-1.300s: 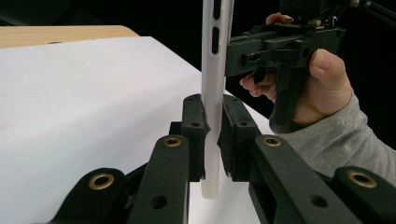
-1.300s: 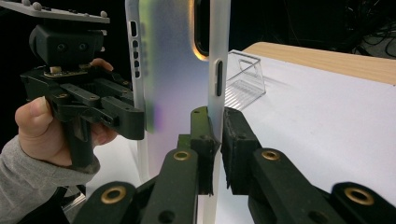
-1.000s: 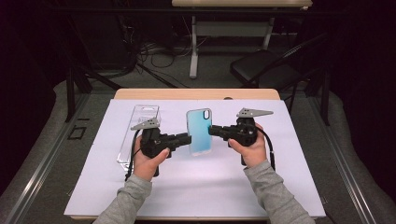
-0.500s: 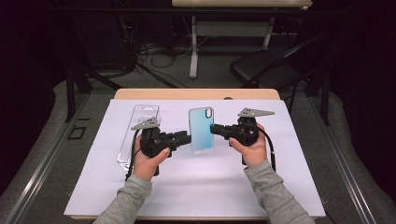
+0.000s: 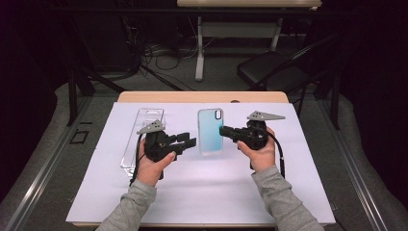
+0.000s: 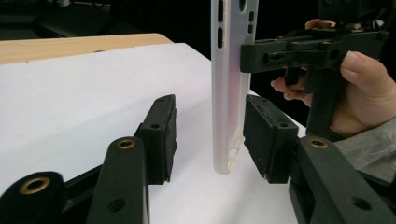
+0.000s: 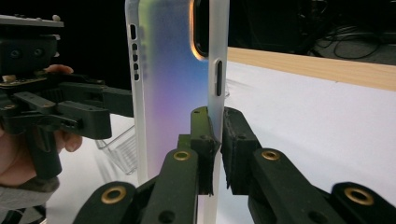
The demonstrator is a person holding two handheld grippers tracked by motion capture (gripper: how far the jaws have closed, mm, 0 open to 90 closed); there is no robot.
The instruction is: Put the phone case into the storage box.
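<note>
The right gripper [image 5: 225, 131] holds the phone case [image 5: 210, 131] upright by its edge over the desk's [image 5: 298, 192] middle. The left gripper [image 5: 191, 141], fingers [image 6: 159, 135] just parted, straddles the case without touching; handover done, it should back away.

My wooden table [image 5: 144, 96] carries white sheet [image 5: 202, 192] covering most of top; clear plastic package [image 5: 144, 126] lies flat at sheet's left.

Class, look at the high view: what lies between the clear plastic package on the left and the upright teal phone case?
The left gripper, jaws open, and the hand holding it lie between the clear plastic package and the teal phone case, over the white sheet.
</note>
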